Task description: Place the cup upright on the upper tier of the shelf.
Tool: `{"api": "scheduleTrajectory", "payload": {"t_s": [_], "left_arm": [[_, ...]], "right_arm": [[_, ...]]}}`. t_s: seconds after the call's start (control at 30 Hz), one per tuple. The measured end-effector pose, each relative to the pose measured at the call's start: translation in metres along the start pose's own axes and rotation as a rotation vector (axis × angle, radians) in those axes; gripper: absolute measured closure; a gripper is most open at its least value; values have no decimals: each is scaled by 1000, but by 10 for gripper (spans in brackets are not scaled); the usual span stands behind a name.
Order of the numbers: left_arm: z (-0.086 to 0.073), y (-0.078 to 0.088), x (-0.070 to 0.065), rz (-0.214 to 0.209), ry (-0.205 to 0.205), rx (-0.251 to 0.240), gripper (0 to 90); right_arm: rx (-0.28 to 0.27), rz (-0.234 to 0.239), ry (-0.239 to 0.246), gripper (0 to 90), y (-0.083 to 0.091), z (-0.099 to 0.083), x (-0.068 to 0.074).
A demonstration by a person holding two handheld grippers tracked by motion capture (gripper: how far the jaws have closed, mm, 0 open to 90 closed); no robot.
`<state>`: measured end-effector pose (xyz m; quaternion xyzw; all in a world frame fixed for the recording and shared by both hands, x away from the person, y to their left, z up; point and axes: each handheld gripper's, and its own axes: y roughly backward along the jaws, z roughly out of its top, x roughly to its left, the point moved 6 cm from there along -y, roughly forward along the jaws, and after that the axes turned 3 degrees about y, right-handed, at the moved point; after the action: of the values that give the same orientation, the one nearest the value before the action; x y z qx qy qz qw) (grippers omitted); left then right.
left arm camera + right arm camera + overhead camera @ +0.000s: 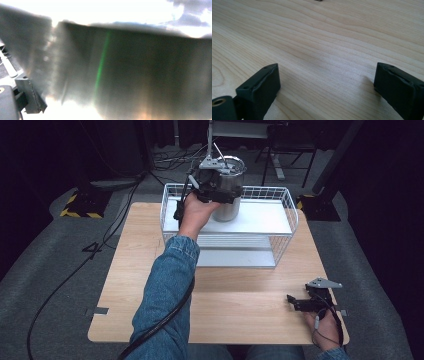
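Observation:
A brushed steel canister [228, 210] stands on the upper white shelf [262, 217] of a white wire rack [281, 237] at the far side of the wooden table [225, 300]. My left gripper [219, 184] is up against the canister's left side near its rim and is shut on it. In the left gripper view the canister's wall [130, 70] is very close and blurred, with a green streak of reflection. My right gripper [292, 303] rests low at the table's front right. Its two black jaws stand wide apart over bare wood [327, 75].
The rack has a lower shelf [235, 257] under the upper one. Black cables [65, 280] run over the grey floor on the left. A yellow-and-black stand base [80, 205] sits beyond the table's left corner, and metal legs [295, 160] stand behind the rack.

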<state>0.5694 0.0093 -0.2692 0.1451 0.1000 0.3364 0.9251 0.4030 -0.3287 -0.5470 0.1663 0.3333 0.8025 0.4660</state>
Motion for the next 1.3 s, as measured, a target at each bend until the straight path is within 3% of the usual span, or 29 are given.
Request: {"api": "scheduleTrajectory", "payload": {"t_s": [0.47,0.6,1.07,1.3], "left_arm": [[-8,-7,3,16,-20,48,36],[-8,-8,3,27,0,57,36],[-10,-9,6,5,6,29,29],[-10,-7,7,9,14,39,1]], "right_arm": [[-3,-1,5,71,0,0,0],[-2,-1,4,71,0,0,0],[-3,-1,5,71,0,0,0],[-2,-1,4,71,0,0,0]]}}
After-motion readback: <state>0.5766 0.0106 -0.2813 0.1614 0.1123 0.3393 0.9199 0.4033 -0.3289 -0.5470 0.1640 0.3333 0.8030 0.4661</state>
